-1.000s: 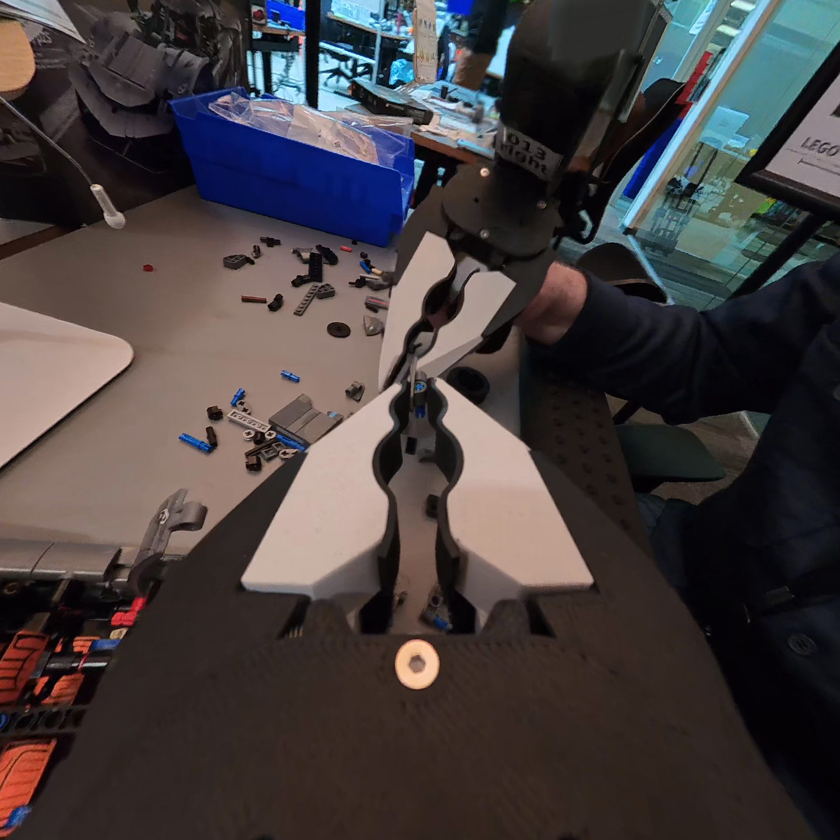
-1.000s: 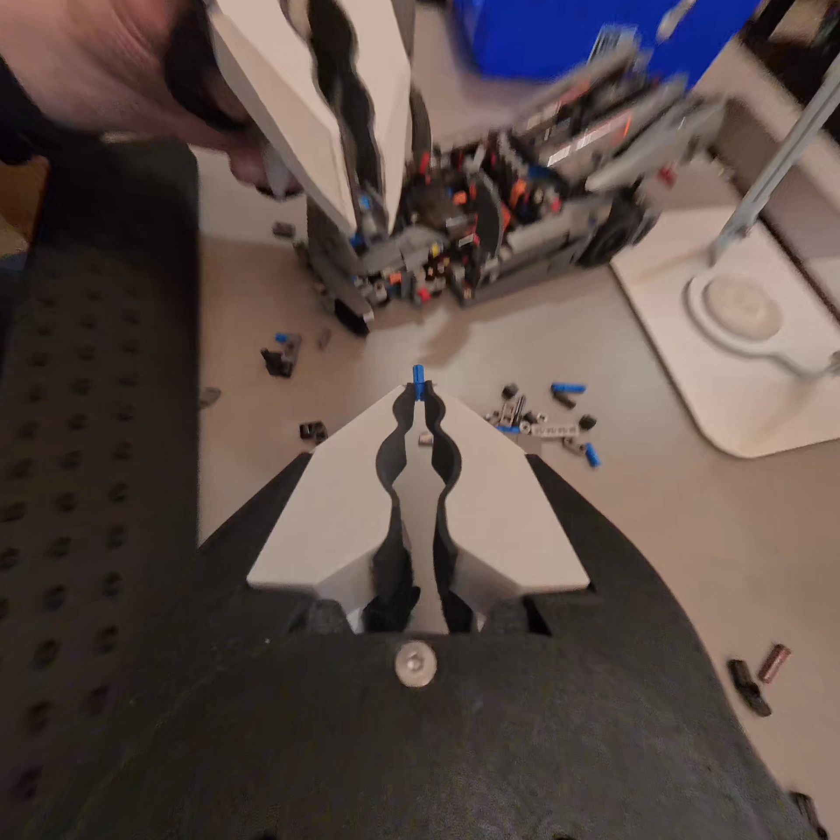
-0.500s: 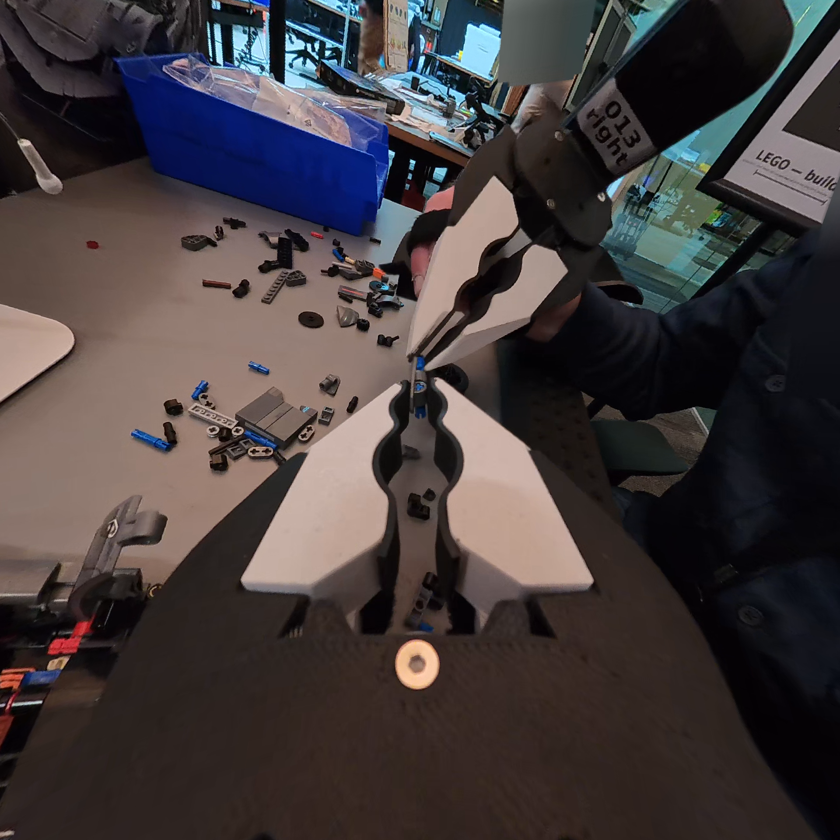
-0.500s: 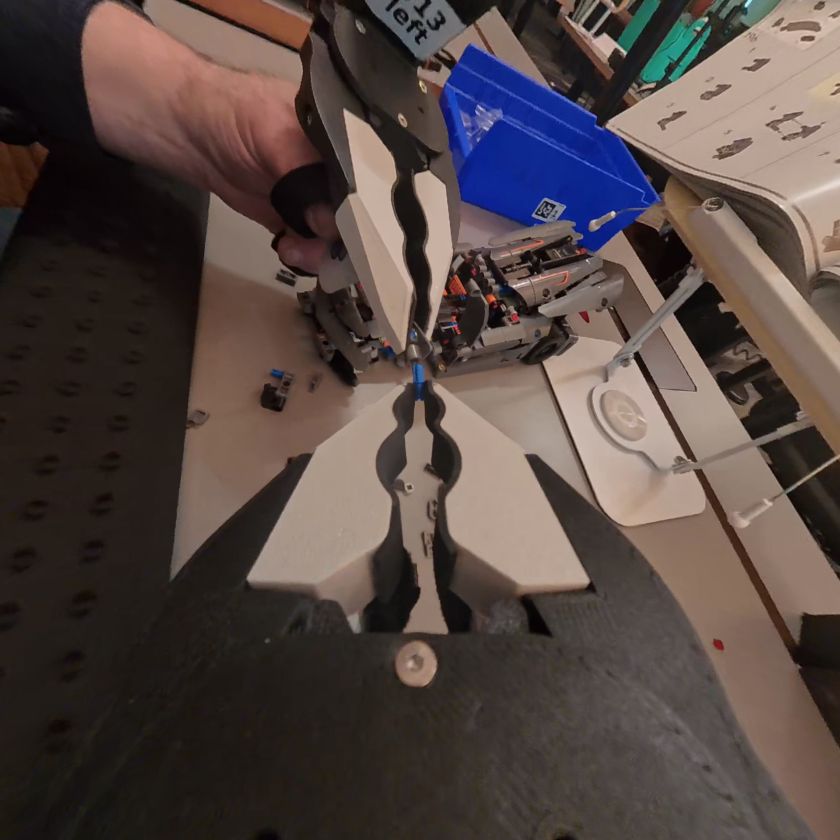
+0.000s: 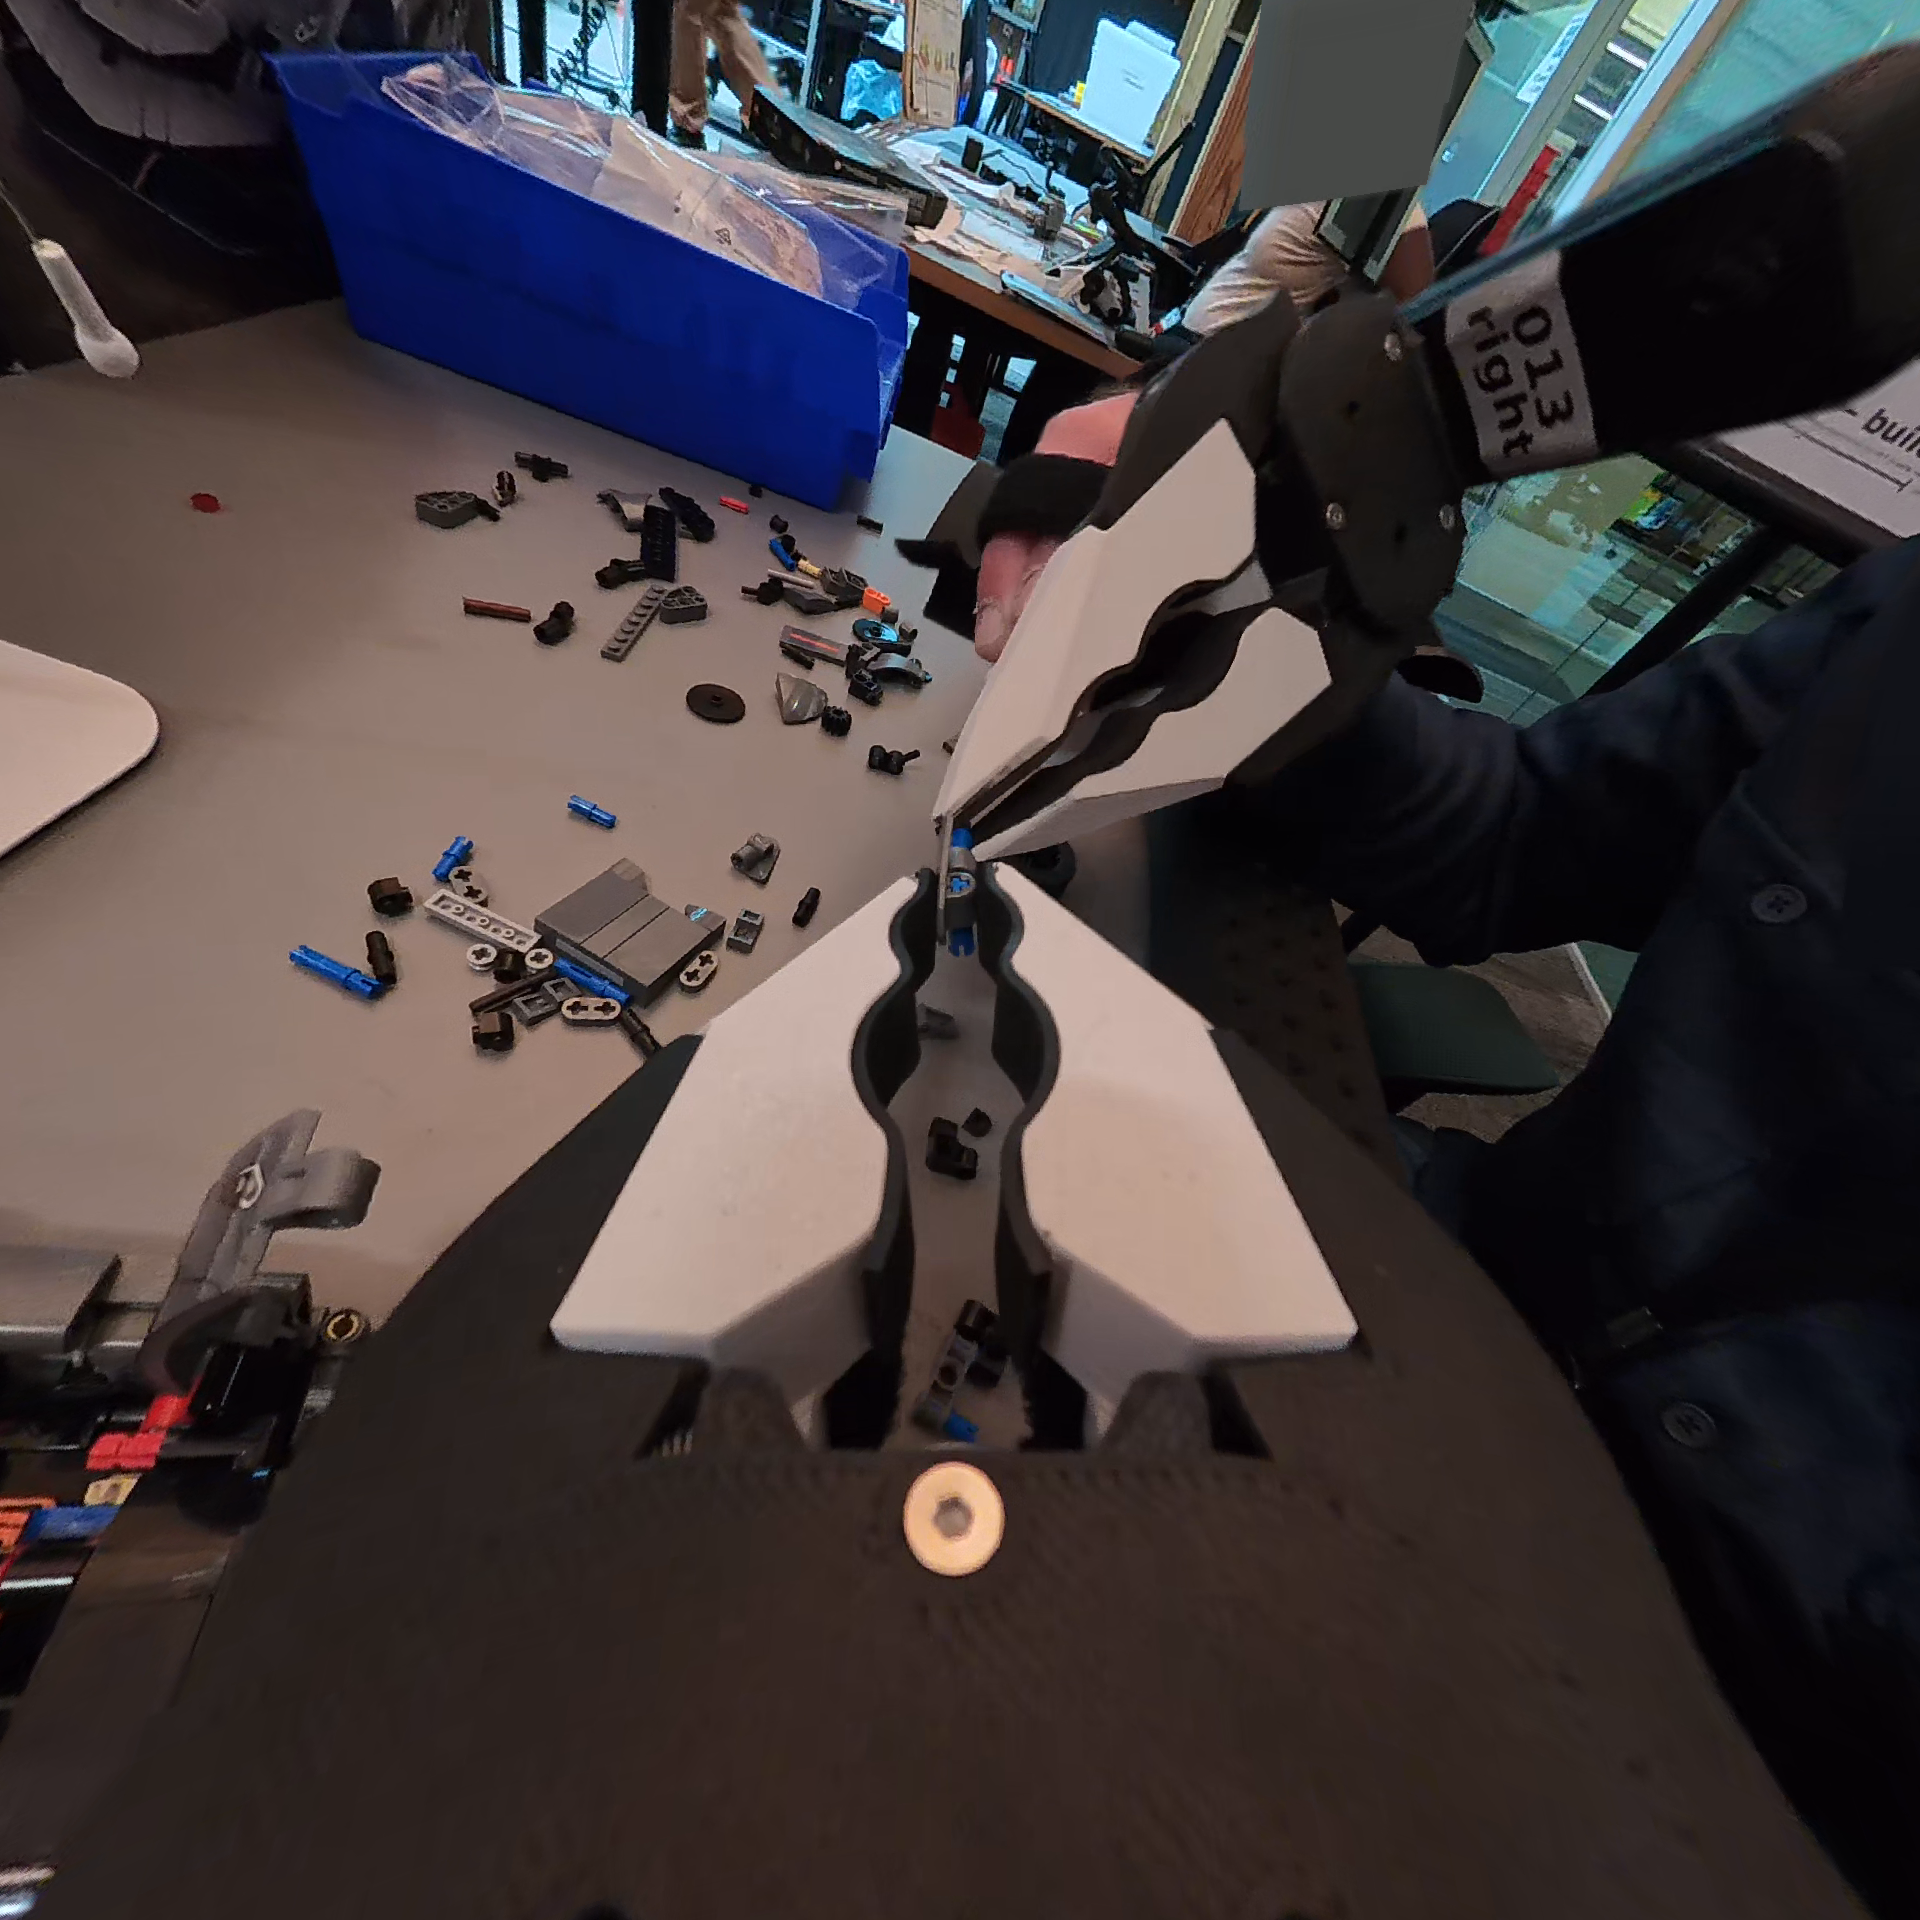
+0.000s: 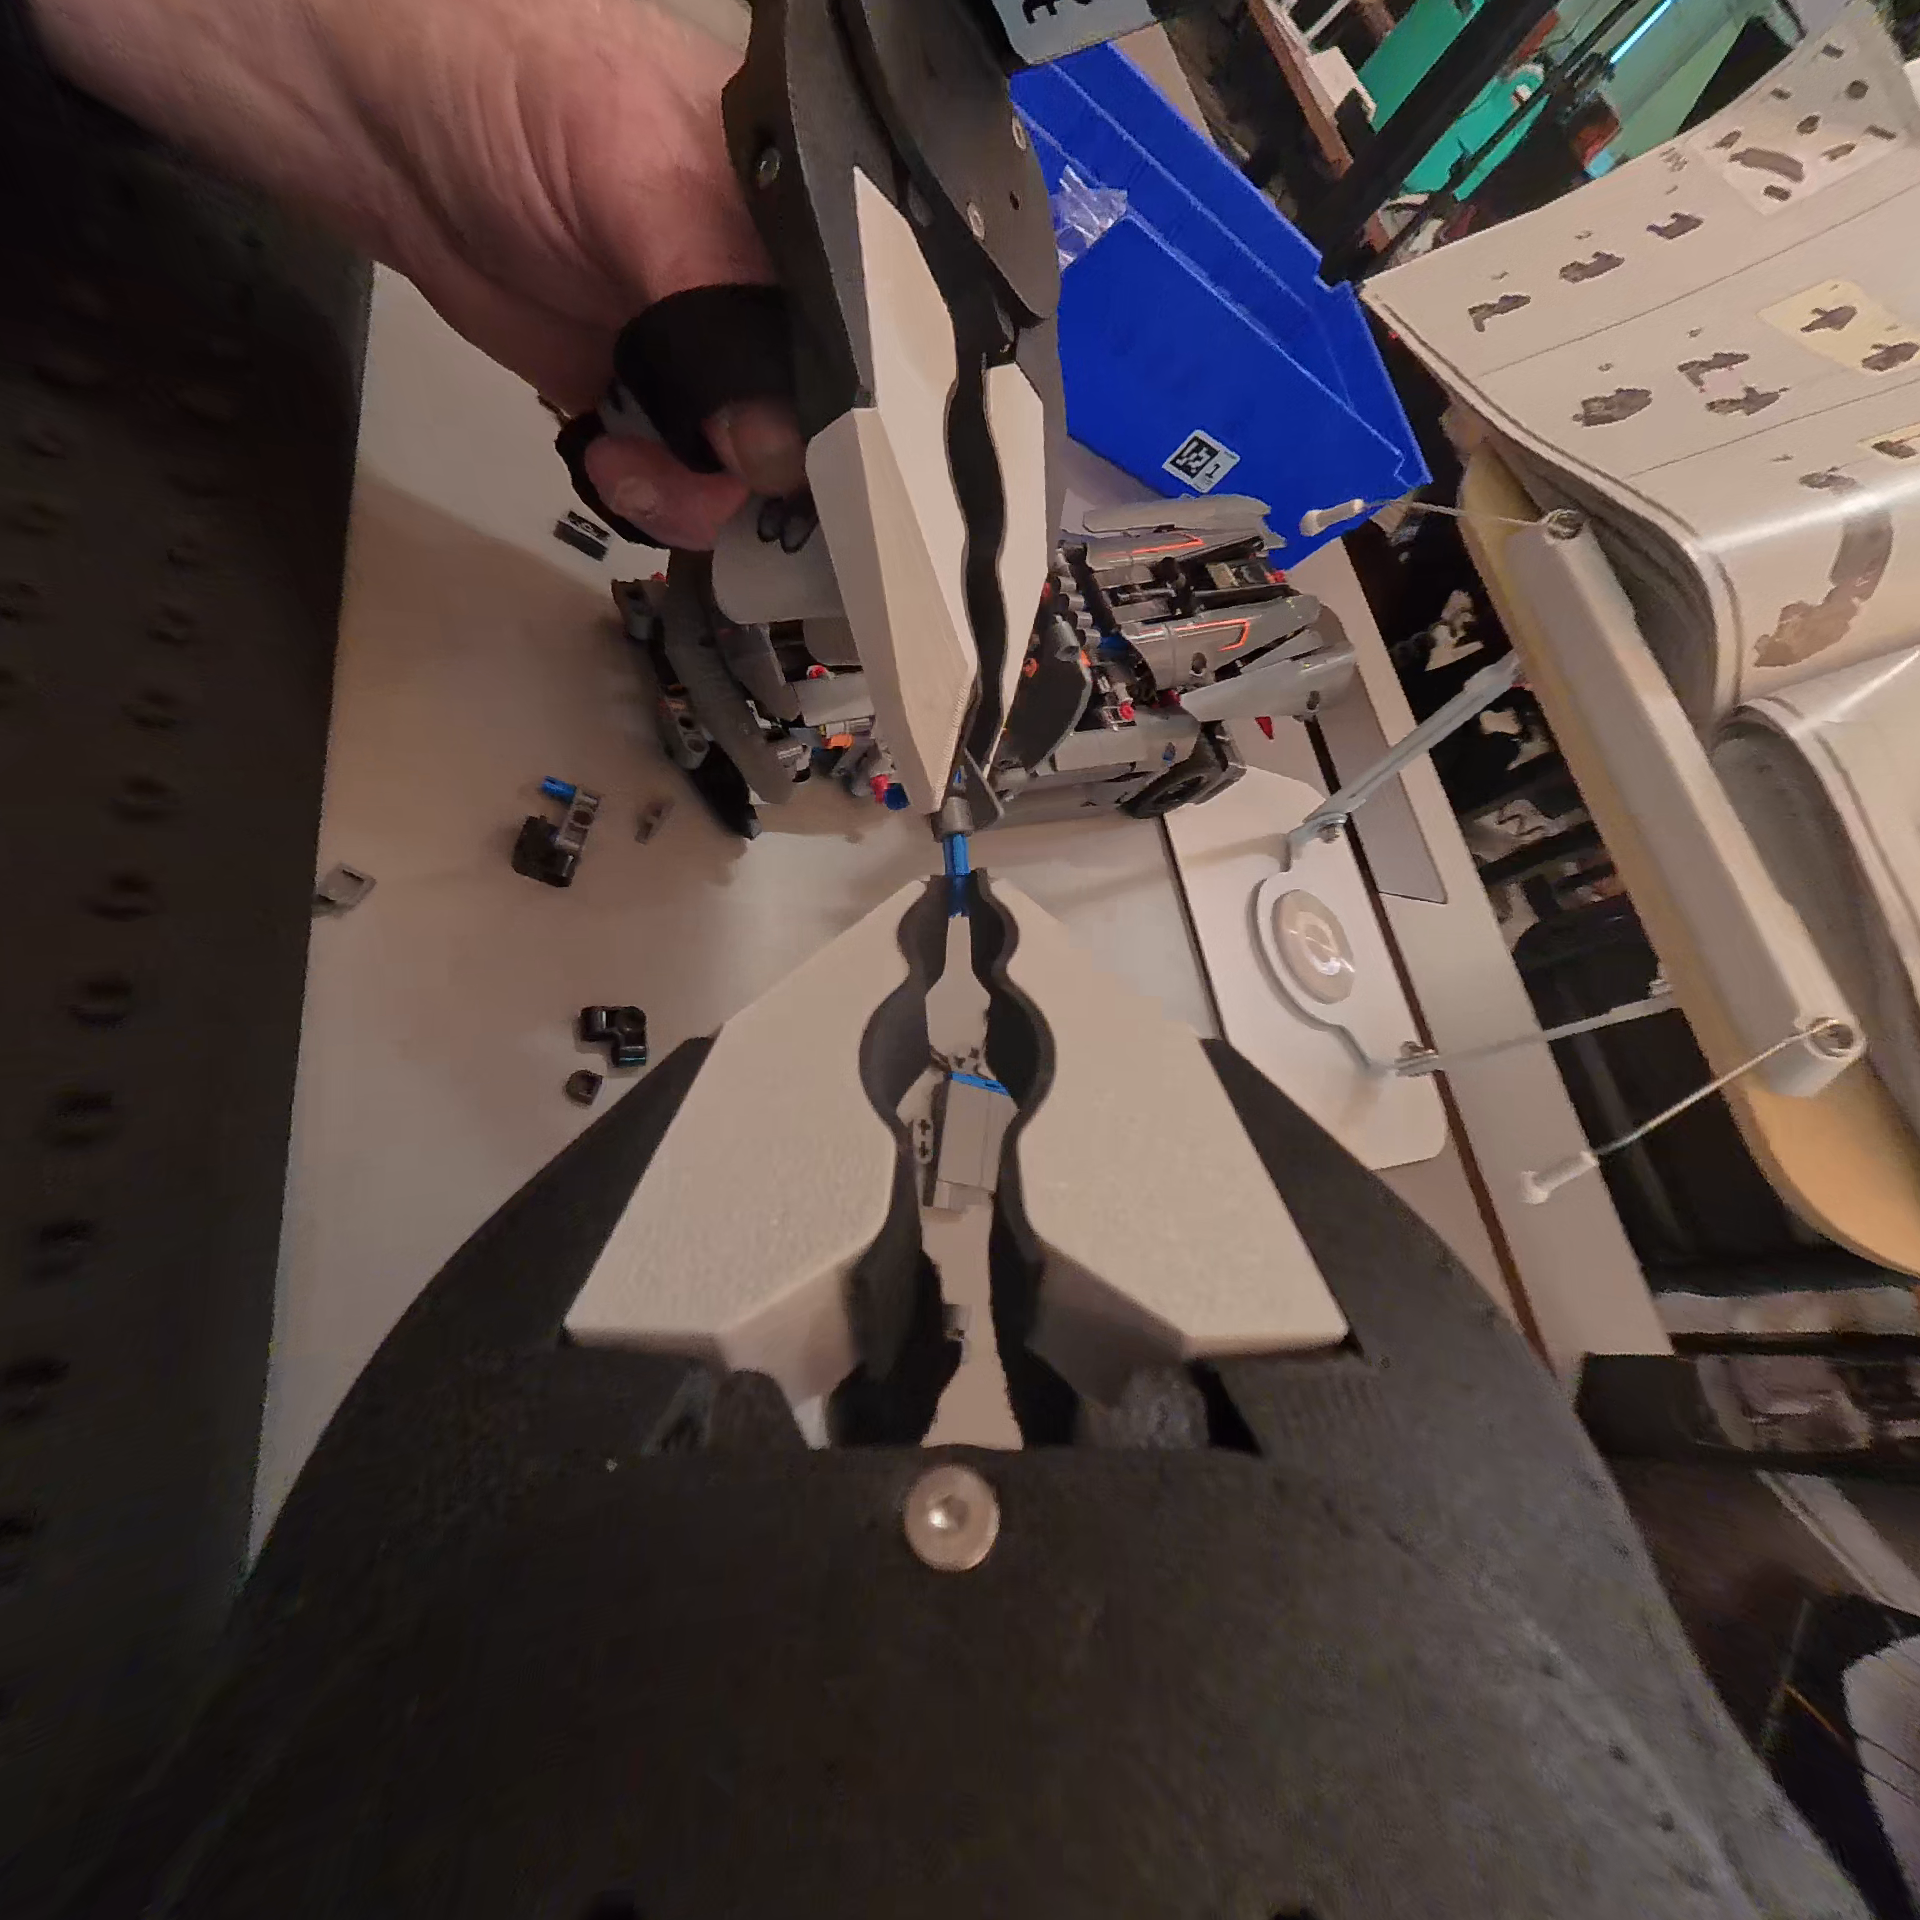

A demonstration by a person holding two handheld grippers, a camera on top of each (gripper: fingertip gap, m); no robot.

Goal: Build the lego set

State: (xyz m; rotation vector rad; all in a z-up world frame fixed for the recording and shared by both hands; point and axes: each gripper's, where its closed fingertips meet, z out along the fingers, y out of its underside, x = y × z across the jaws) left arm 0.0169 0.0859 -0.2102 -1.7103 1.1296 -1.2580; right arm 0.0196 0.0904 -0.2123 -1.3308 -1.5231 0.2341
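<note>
My left gripper (image 5: 956, 896) is shut on a small grey piece (image 5: 960, 881) at its tips. My right gripper (image 6: 956, 900) is shut on a short blue pin (image 6: 954, 864). The two grippers meet tip to tip above the table, and the pin's free end touches the grey piece (image 6: 953, 821). In the left wrist view the right gripper (image 5: 962, 823) comes in from the upper right with the pin (image 5: 960, 837). In the right wrist view the left gripper (image 6: 962, 792) comes down from above. The partly built grey car model (image 6: 1143, 665) stands behind it, and its edge shows at bottom left (image 5: 156, 1382).
Several loose bricks and pins (image 5: 582, 935) lie scattered on the grey table (image 5: 260, 727). A blue bin (image 5: 623, 301) with plastic bags stands at the back. An open instruction booklet (image 6: 1662, 312) rests on a white stand (image 6: 1320, 997) at the right. A perforated black chair (image 6: 135, 727) is at the left. The tips of both grippers are at nearly the same place. Both grippers' tips are roughly 20 cm from the partly built grey car model (image 6: 1143, 665).
The right gripper has brought the blue pin up to the grey piece in the left gripper. Both grippers have tilted and lifted while staying tip to tip.
</note>
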